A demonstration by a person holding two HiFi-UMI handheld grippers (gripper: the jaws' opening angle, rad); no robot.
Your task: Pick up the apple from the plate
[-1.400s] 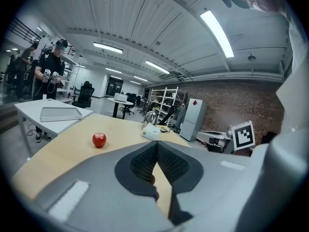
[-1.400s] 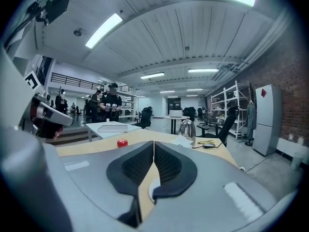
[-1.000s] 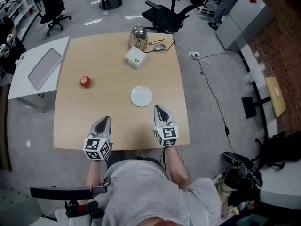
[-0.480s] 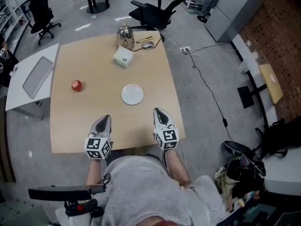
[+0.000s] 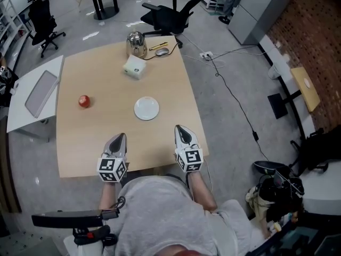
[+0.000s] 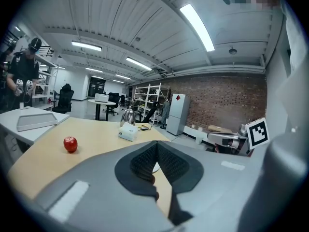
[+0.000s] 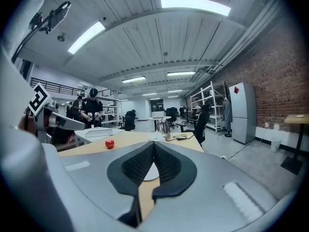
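A red apple [image 5: 83, 101] lies on the bare wood of the table [image 5: 106, 143], left of the white plate [image 5: 146, 108], which has nothing on it. The apple [image 6: 70, 144] also shows at the left of the left gripper view, and small and far off as the apple [image 7: 109, 143] in the right gripper view. Both grippers hover over the table's near edge. The left gripper [image 5: 119, 136] has its jaws together and holds nothing. The right gripper [image 5: 180, 128] is also shut with nothing in it, pointing toward the plate [image 7: 152, 170].
At the far end of the table stand a white box [image 5: 135, 67], a metal kettle [image 5: 136, 43] and a mouse [image 5: 162, 51]. A white side table with a grey tray [image 5: 39, 93] adjoins the left edge. Office chairs [image 5: 169, 16] and floor cables [image 5: 234, 95] surround the table.
Table, apple and plate have shifted up and left in the head view as the view pulled back; both grippers sit slightly lower in the frame. Both stay shut.
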